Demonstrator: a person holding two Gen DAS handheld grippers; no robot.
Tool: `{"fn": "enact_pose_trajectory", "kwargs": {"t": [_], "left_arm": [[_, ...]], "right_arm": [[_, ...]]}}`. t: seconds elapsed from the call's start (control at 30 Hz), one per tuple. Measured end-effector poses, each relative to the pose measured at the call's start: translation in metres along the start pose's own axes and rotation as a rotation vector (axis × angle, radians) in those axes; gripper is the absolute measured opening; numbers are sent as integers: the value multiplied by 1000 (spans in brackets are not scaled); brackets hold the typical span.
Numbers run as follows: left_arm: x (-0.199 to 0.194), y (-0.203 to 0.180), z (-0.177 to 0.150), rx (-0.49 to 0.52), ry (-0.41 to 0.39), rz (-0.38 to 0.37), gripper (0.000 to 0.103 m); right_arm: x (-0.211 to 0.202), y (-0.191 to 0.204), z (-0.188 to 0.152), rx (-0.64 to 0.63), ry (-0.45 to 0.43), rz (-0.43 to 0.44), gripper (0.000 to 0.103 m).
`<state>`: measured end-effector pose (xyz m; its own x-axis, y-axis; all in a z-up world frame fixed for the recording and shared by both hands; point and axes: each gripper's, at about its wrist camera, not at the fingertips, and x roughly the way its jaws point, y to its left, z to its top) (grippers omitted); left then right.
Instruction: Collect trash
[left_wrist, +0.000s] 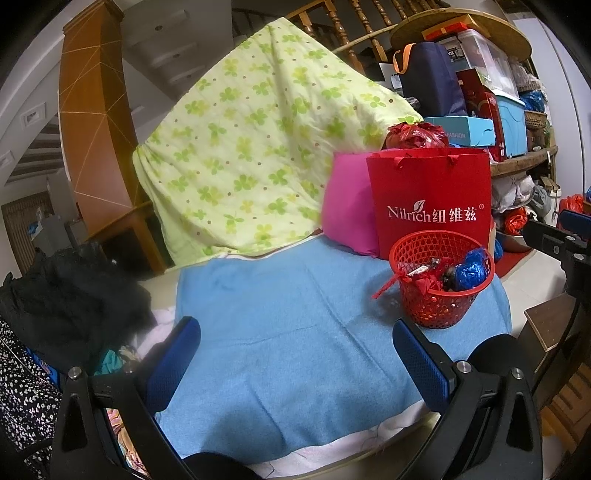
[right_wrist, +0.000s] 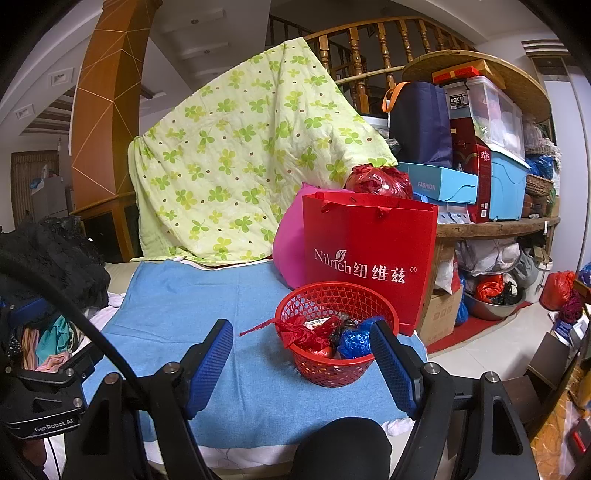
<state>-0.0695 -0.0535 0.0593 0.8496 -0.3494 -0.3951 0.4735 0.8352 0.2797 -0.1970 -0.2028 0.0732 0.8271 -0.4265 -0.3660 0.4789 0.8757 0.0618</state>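
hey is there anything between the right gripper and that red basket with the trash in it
Nothing visible. The right gripper is open, and only bare blue towel lies between it and the red basket. The red paper bag stands behind the basket, not in the way.

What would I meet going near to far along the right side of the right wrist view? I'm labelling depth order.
Blue towel → red basket holding trash → red paper bag → red plastic bag → dark tote bag.
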Motion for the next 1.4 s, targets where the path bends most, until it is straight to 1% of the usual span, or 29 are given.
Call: {"fn": "enact_pose_trajectory", "kwargs": {"t": [1.0, 1.2, 1.4], "left_arm": [[2, -1, -6, 13, 0, -5, 103], [2, -2, -5, 12, 1, -3, 103], [6, -1, -3, 17, 11, -6, 103]], "right_arm": [[5, -2, -5, 6, -9, -13, 79], [7, -2, -4, 6, 3, -20, 79], [18, -2, -3, 7, 28, -22, 79]]}}
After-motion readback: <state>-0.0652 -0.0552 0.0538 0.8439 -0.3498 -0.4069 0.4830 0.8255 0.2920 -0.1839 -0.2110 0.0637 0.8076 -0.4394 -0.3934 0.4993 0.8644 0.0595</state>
